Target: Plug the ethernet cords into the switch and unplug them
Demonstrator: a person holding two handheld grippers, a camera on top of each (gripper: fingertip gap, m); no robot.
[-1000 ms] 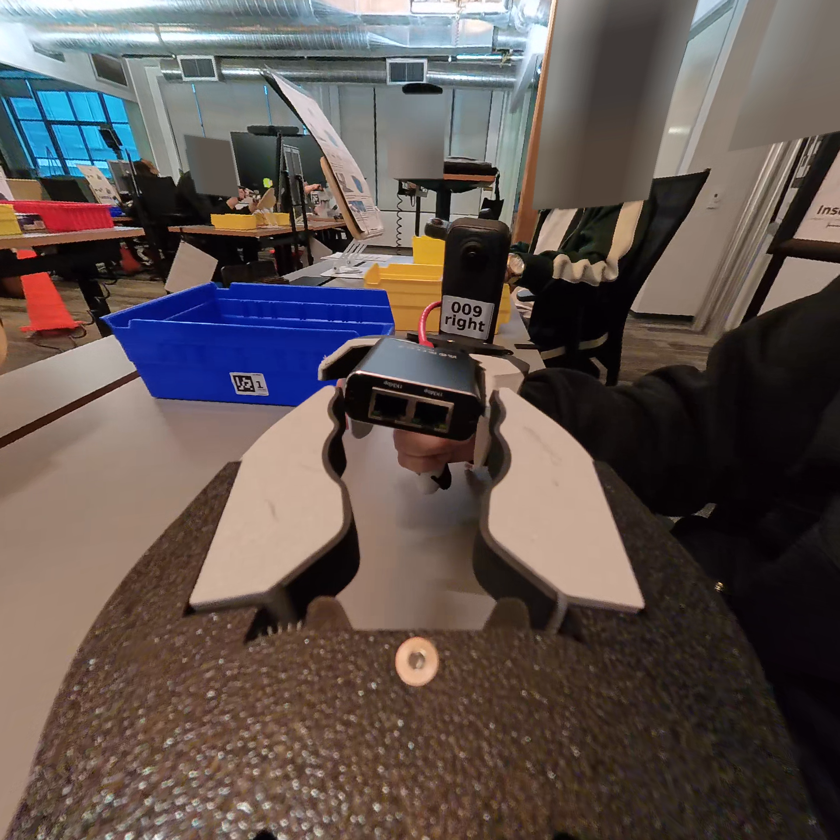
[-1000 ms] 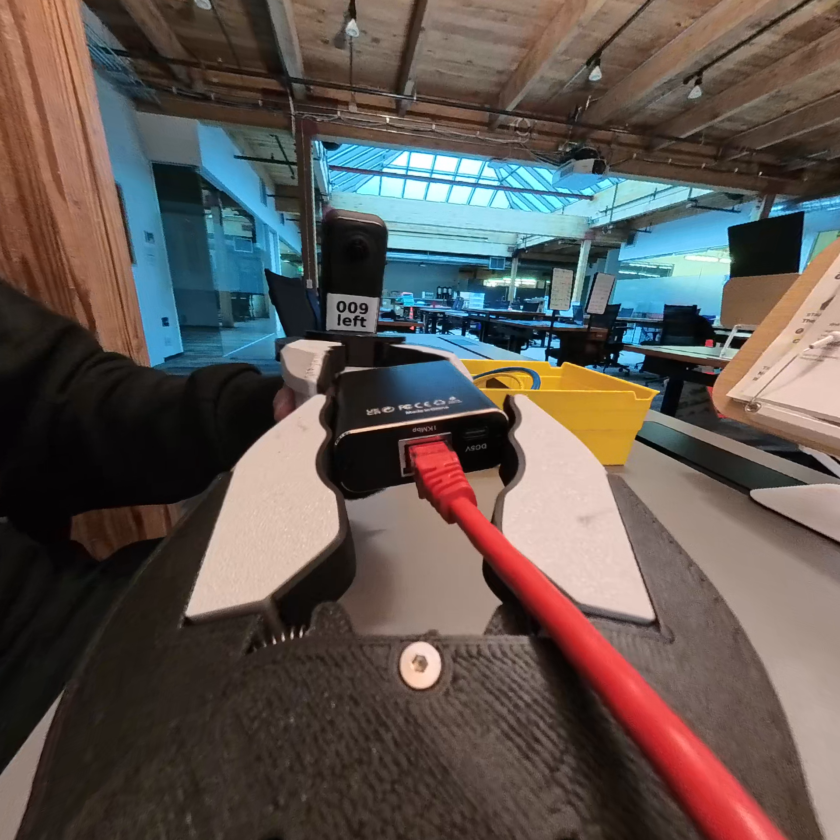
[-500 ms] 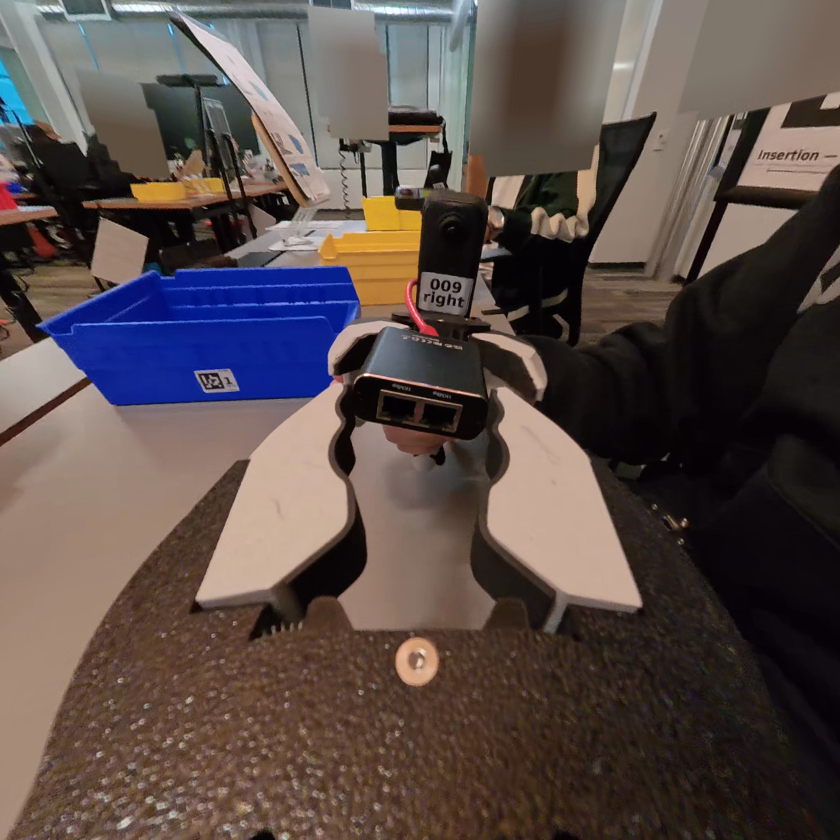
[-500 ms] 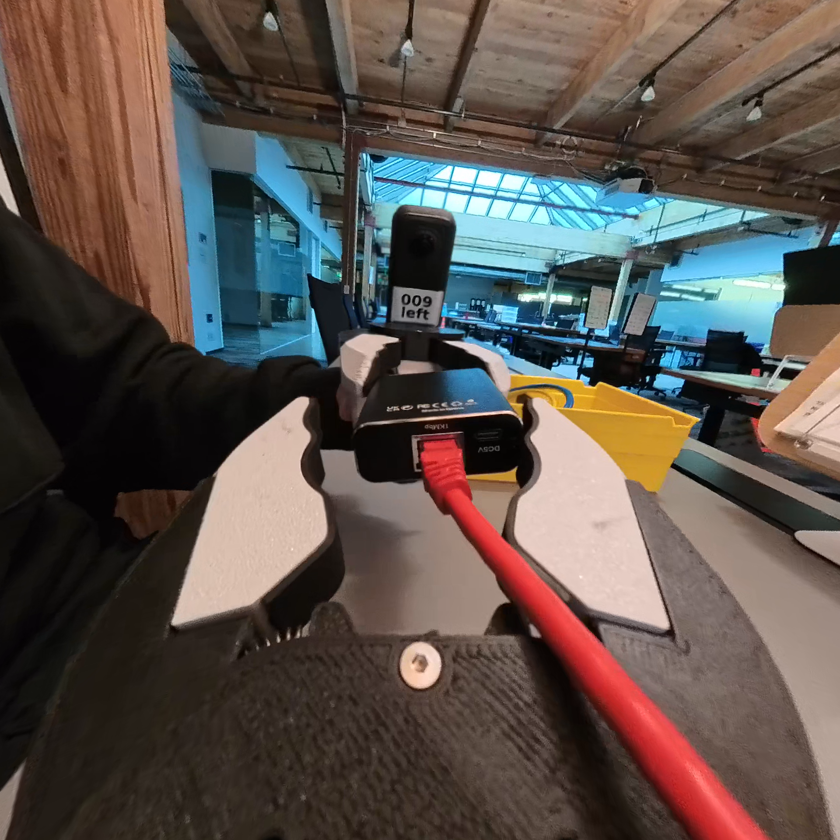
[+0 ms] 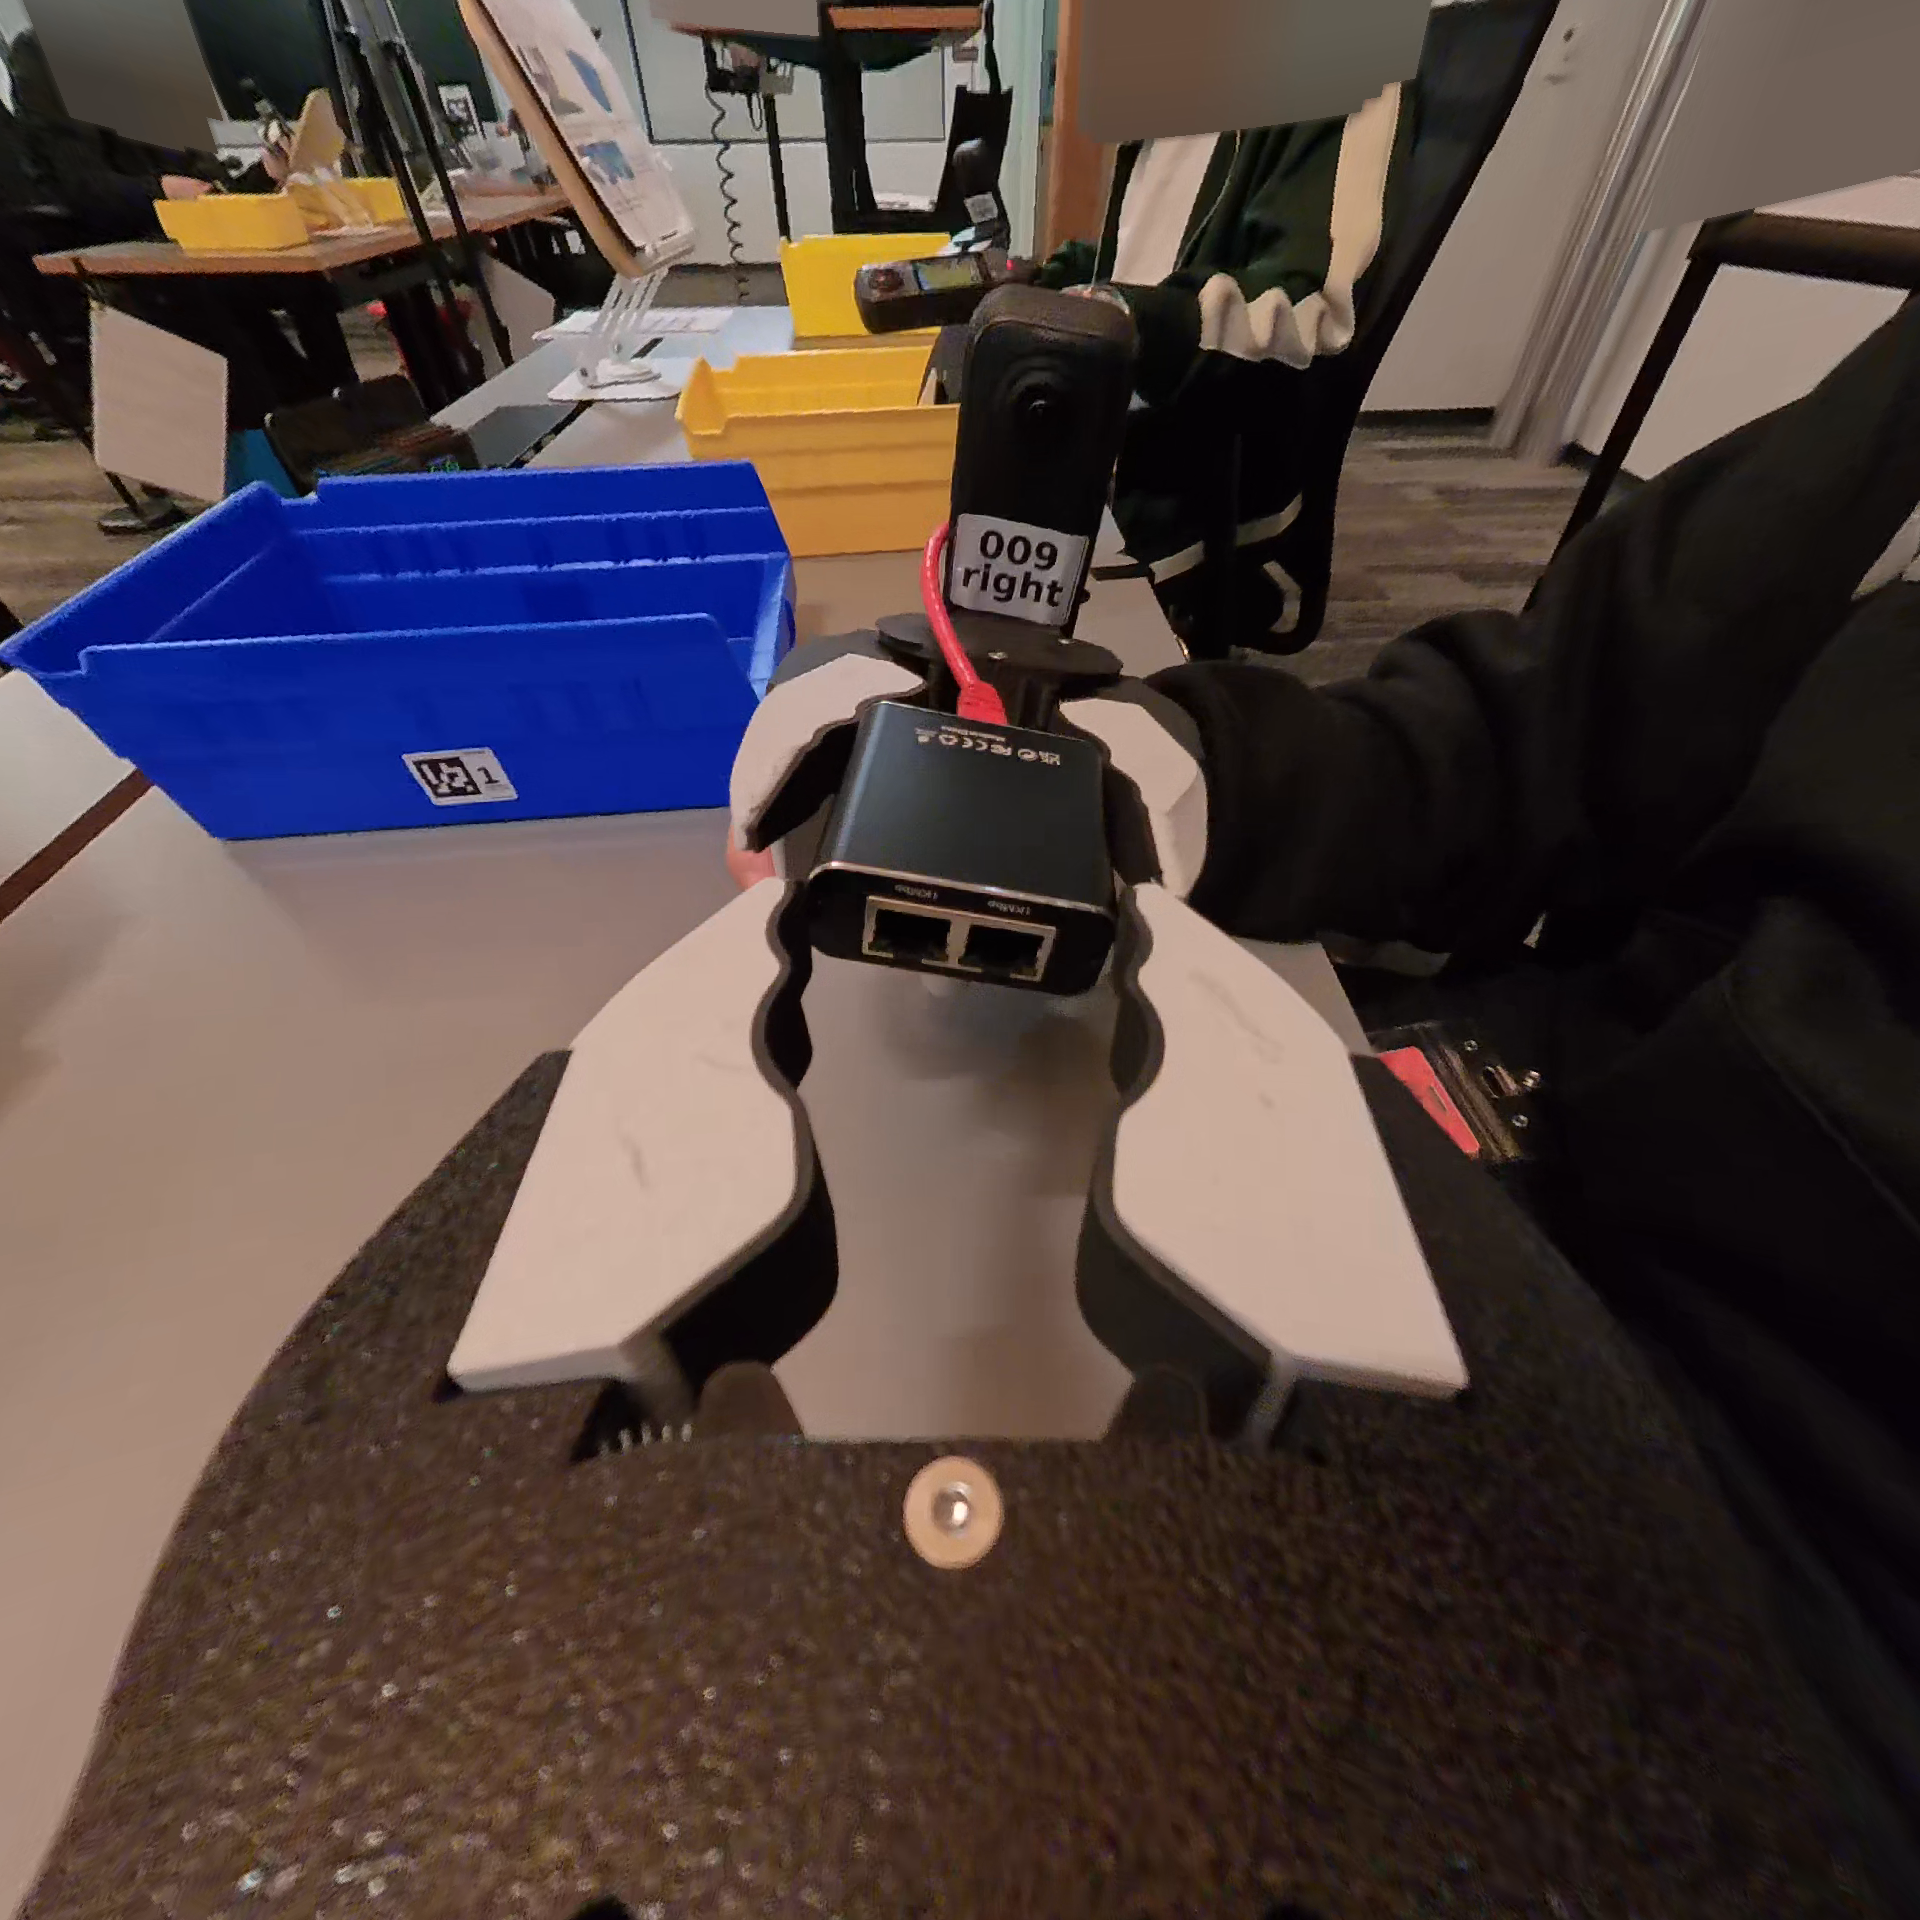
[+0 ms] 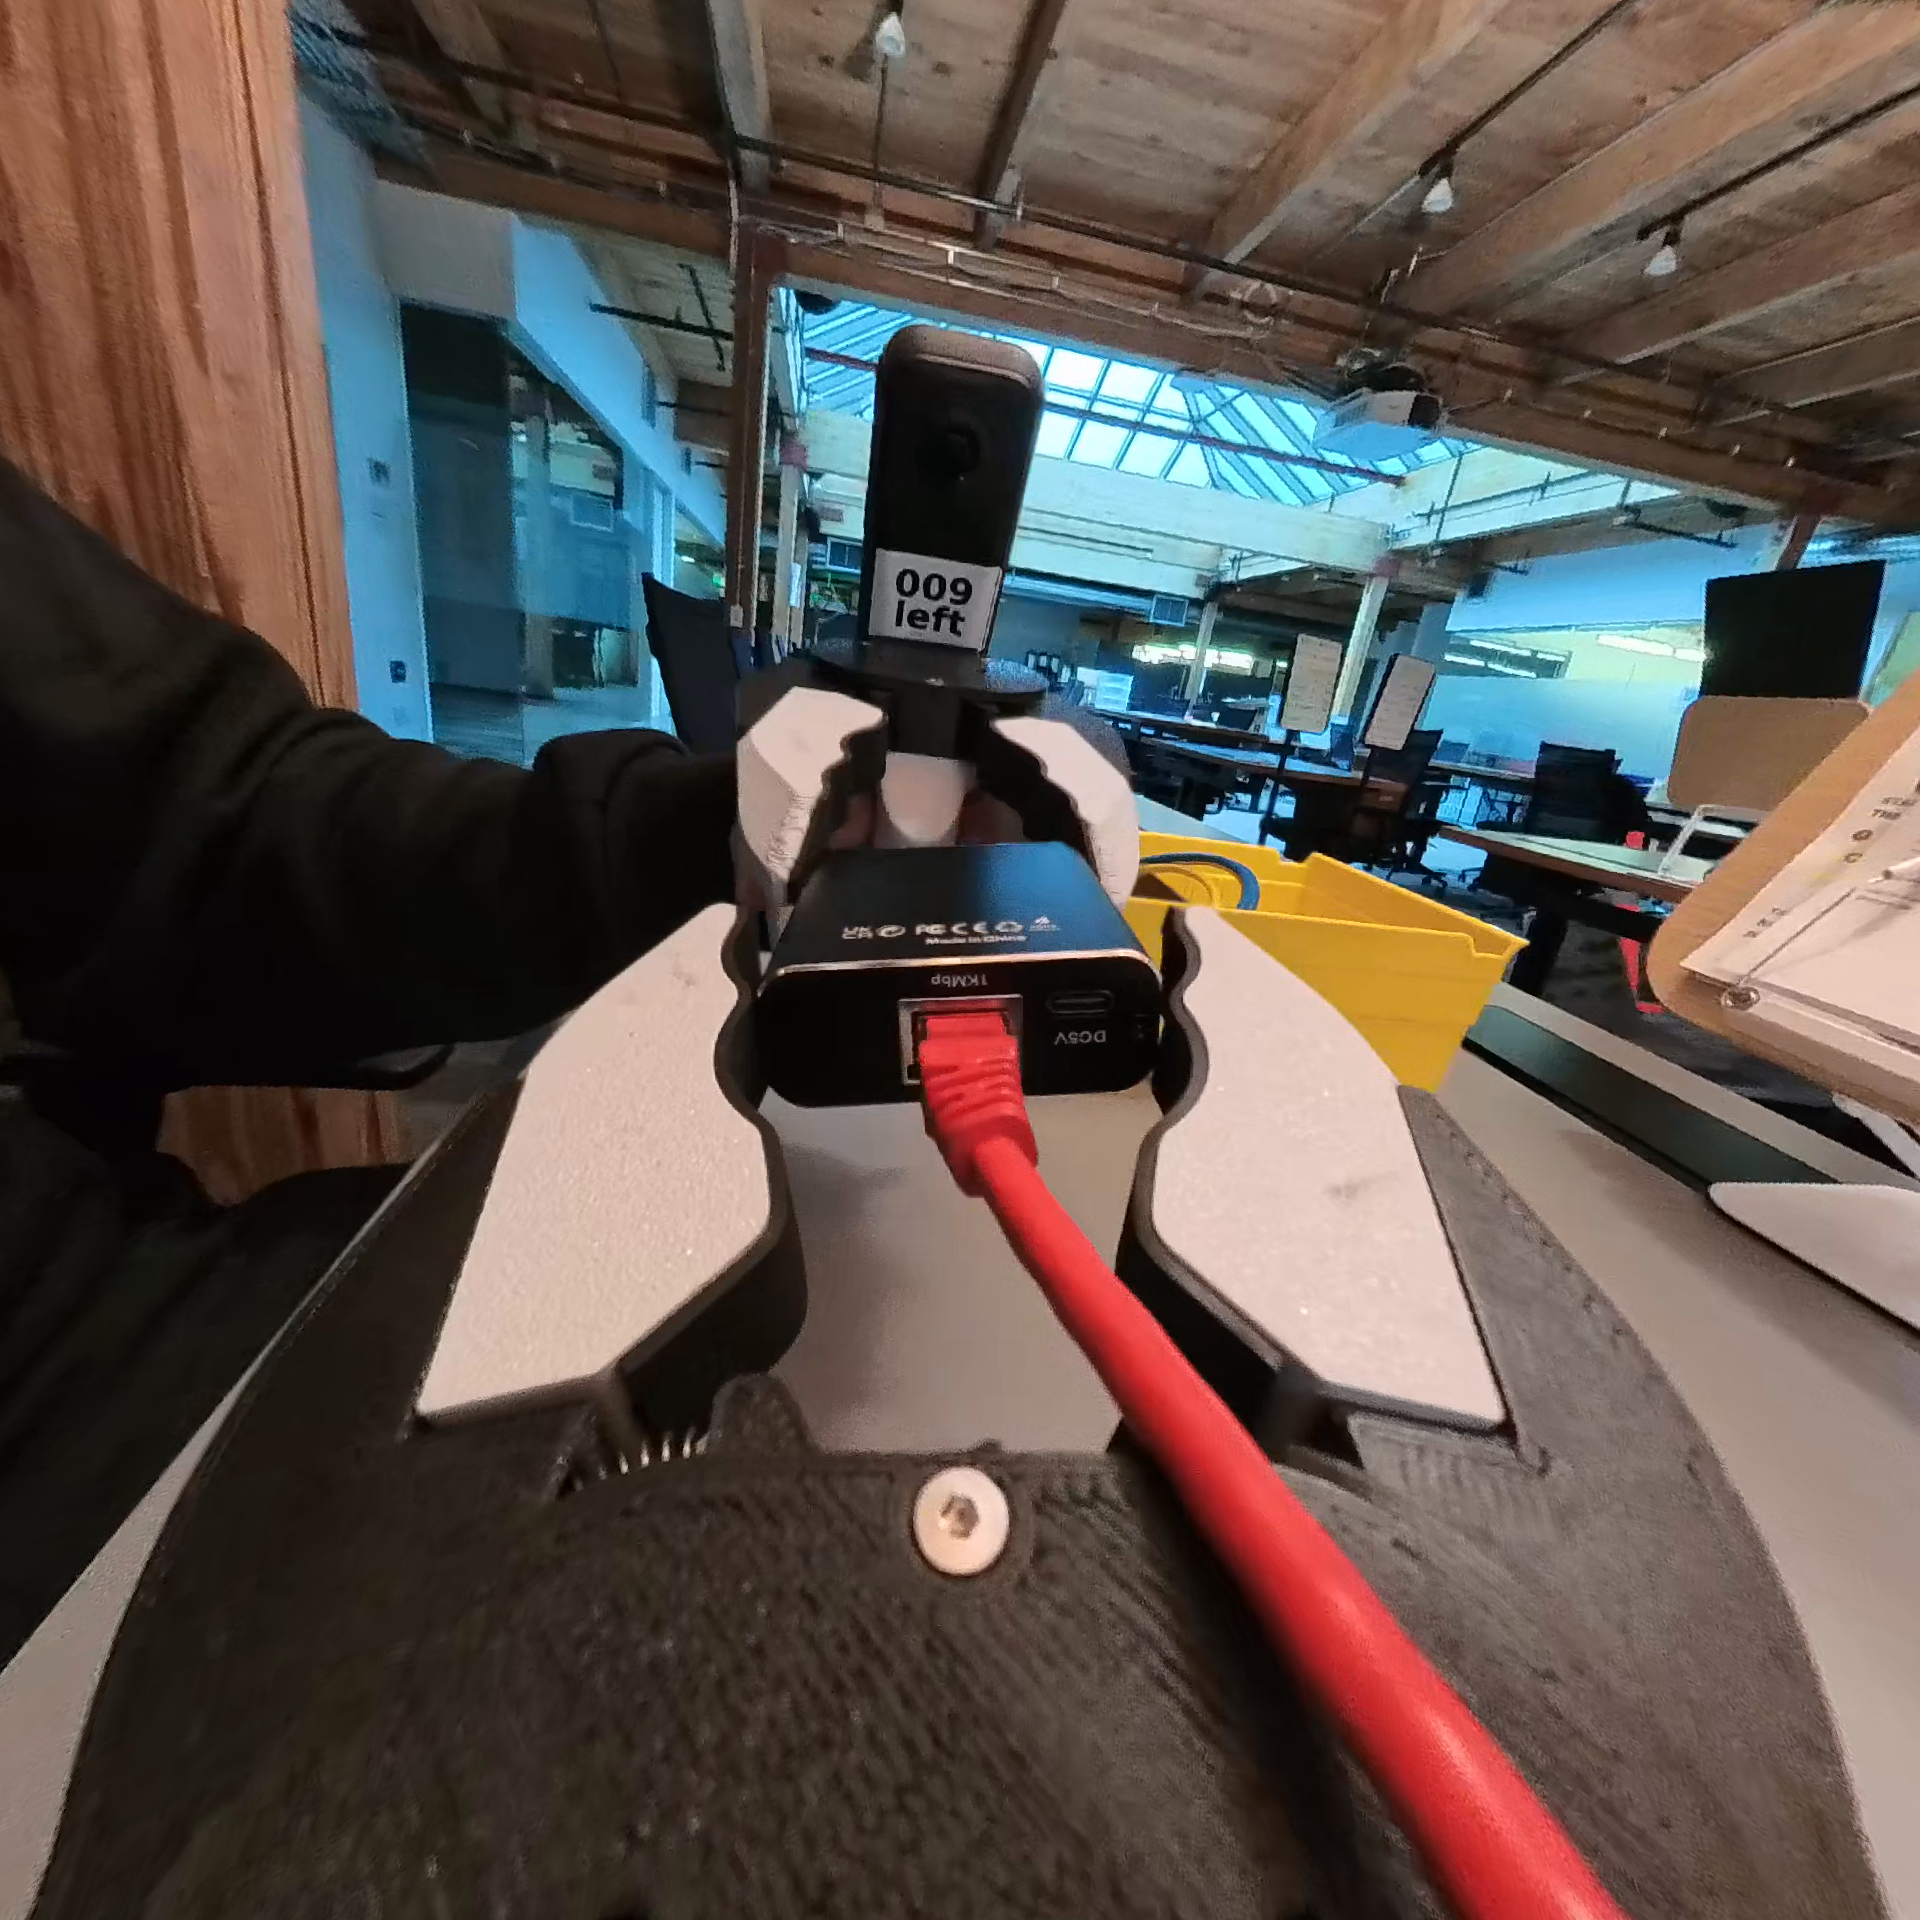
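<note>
Above the table, the switch sits clamped between left gripper and right gripper, red cord plugged in.

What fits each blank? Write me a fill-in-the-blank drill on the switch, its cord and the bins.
1. The ethernet cord plugged into the switch is ___ in colour.
2. The switch face towards the left gripper shows ___ empty ethernet ports.
3. The bin with the square marker on its front is ___ in colour.

Missing words: red; two; blue
</note>
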